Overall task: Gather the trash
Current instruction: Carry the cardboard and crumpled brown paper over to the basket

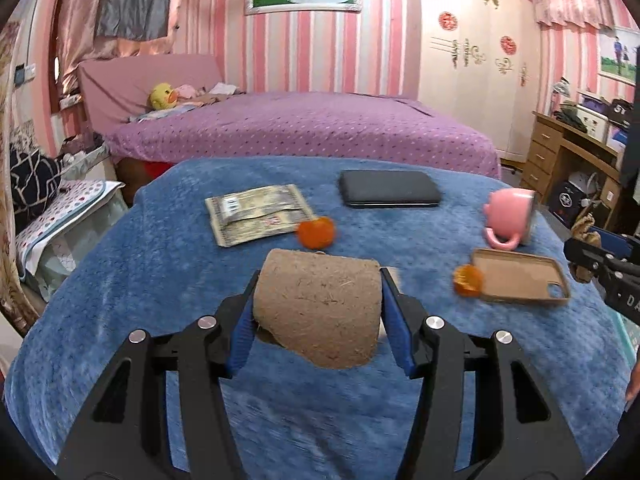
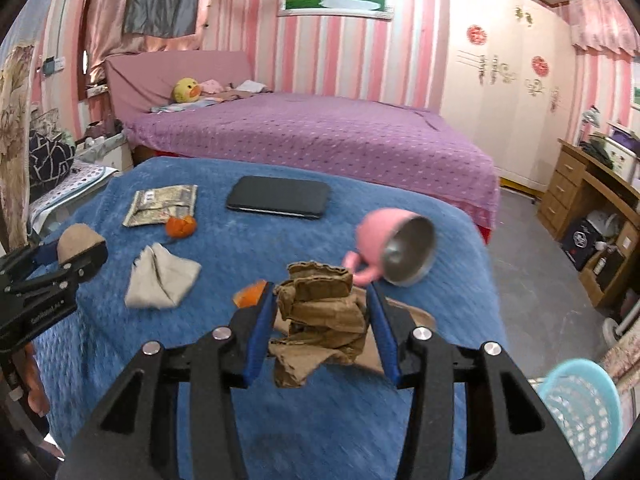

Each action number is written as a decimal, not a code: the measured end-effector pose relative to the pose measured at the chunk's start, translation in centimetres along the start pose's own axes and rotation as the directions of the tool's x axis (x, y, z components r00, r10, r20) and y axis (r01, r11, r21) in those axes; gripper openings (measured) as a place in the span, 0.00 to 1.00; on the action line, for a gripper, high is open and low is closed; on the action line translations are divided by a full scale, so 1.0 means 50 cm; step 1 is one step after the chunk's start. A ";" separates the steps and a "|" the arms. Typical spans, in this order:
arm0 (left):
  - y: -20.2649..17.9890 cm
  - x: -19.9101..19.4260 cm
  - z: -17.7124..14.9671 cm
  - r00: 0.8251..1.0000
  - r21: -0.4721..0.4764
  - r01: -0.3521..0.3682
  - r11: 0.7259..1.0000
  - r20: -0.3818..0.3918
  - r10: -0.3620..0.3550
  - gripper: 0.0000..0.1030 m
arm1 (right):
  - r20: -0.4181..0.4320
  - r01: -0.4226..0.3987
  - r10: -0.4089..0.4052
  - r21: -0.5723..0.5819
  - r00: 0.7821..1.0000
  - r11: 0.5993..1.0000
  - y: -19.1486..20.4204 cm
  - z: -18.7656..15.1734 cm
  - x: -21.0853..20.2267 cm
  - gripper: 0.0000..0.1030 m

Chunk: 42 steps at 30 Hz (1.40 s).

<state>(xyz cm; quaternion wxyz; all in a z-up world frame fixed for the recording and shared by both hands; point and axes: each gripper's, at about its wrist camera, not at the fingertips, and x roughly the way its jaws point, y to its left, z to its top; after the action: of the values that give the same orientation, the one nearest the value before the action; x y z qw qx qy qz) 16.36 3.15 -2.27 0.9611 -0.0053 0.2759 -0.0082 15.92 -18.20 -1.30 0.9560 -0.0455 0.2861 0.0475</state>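
Trash is held in both hands at this moment.

Left wrist view: the left hand-held gripper (image 1: 318,304) pinches a rounded brown piece of fibrous cardboard (image 1: 318,308) between its blue pads, lifted above the bench (image 1: 160,272), which is covered by a fuzzy blue blanket. Beyond it lie a flat printed foil wrapper (image 1: 258,216), touched at its right corner by a scrap of orange peel (image 1: 316,233), and a second peel scrap (image 1: 467,280) touching the left end of an empty tan phone case (image 1: 520,276). A black phone (image 1: 390,194) and a tipped pink mug (image 1: 508,218) are not trash. The right gripper shows at the right edge.

Right wrist view: the right hand-held gripper (image 2: 322,308) pinches a crumpled brown paper wad (image 2: 320,312), clear of the blanket. A pale blue plastic mesh basket (image 2: 580,404) stands on the floor below and to the right of this gripper, off the bench's right edge, probably the bin. A crumpled grey tissue (image 2: 160,280) lies on the bench to the left.

The basket lies nearest the right hand, so that wad likely drops first; the left hand must cross the whole bench rightward to reach it.
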 end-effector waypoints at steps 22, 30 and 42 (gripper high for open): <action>-0.240 -0.045 -0.071 0.996 0.046 0.090 0.995 -0.030 -0.089 0.53 | -0.025 0.144 -0.143 0.059 0.989 0.988 -0.184 -0.134 -0.081 0.44; -0.285 -0.025 -0.077 0.996 0.073 0.086 0.994 -0.035 -0.084 0.53 | -0.036 0.217 -0.215 0.112 0.976 0.970 -0.282 -0.154 -0.100 0.44; -0.354 -0.032 -0.088 0.994 0.110 0.109 0.988 -0.022 -0.108 0.53 | -0.081 0.337 -0.327 0.192 0.942 0.922 -0.436 -0.205 -0.137 0.44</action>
<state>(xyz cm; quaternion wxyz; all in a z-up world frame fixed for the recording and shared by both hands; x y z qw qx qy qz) 12.44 -14.54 -4.92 0.9559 0.0330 0.2818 -0.0758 7.23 -41.42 -4.75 0.9427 0.0036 0.3001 -0.1456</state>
